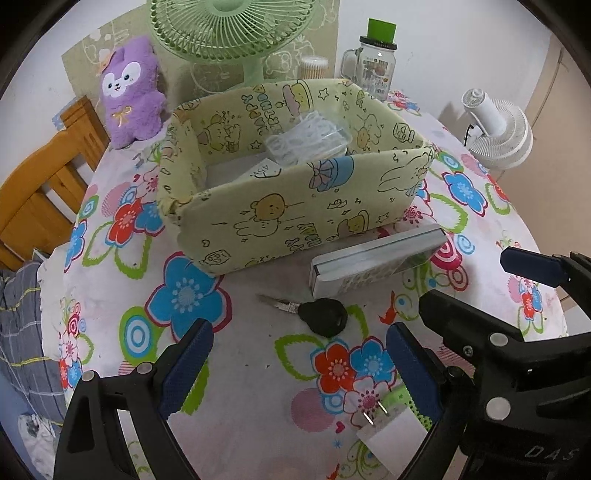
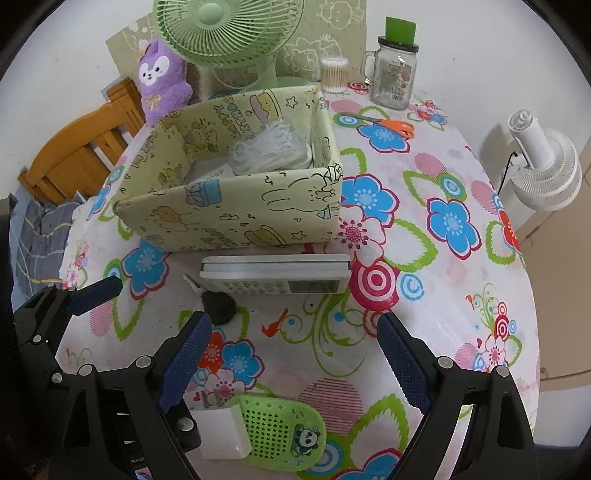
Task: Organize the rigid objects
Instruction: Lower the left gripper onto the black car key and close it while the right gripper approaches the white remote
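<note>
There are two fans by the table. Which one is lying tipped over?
The white fan at the table's right edge is tipped on its side. The green fan behind the box stands upright.

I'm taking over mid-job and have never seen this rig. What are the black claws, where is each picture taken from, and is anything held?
Each claw is a hand-held two-finger gripper with a camera looking along its fingers. One view looks past the left gripper, the other past the right gripper. Both are open and hold nothing. On the flowered table stand a fabric box, a white calculator, a key, a green plug-in device and scissors.
</note>
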`<action>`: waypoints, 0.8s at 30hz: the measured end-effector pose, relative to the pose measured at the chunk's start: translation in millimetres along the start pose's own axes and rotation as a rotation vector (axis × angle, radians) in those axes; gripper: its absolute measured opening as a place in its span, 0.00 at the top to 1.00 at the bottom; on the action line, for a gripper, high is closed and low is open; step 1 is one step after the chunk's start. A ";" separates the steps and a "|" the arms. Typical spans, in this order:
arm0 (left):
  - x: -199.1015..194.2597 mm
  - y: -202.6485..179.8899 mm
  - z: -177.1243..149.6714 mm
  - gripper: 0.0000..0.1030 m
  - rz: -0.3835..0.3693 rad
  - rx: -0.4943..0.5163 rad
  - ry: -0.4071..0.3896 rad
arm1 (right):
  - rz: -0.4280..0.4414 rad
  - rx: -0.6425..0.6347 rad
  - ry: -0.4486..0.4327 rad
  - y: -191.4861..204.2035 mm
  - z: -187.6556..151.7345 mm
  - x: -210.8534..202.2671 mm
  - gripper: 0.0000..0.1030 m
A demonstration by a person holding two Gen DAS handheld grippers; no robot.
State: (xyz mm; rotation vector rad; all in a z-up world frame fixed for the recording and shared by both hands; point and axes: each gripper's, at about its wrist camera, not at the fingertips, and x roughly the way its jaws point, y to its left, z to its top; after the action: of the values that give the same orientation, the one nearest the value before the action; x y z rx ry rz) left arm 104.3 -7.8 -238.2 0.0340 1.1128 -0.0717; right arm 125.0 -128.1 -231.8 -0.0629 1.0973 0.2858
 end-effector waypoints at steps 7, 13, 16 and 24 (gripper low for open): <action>17.9 -0.5 1.2 0.07 0.003 -0.024 0.030 | 0.001 0.008 0.023 -5.3 1.3 17.0 0.10; 30.7 -1.5 1.7 0.08 0.021 -0.041 0.047 | -0.003 0.017 0.044 -9.6 2.3 31.0 0.10; 36.8 -1.5 2.9 0.08 0.020 -0.049 0.056 | -0.009 0.018 0.049 -10.8 3.2 35.1 0.10; 47.6 -3.6 2.1 0.16 0.018 -0.092 0.079 | -0.014 0.016 0.064 -13.4 6.5 44.3 0.10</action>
State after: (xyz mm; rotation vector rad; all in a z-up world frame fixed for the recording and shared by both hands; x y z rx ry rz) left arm 126.9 -13.5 -280.0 -0.0354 1.1936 -0.0026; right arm 152.9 -131.0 -269.1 -0.0659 1.1626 0.2637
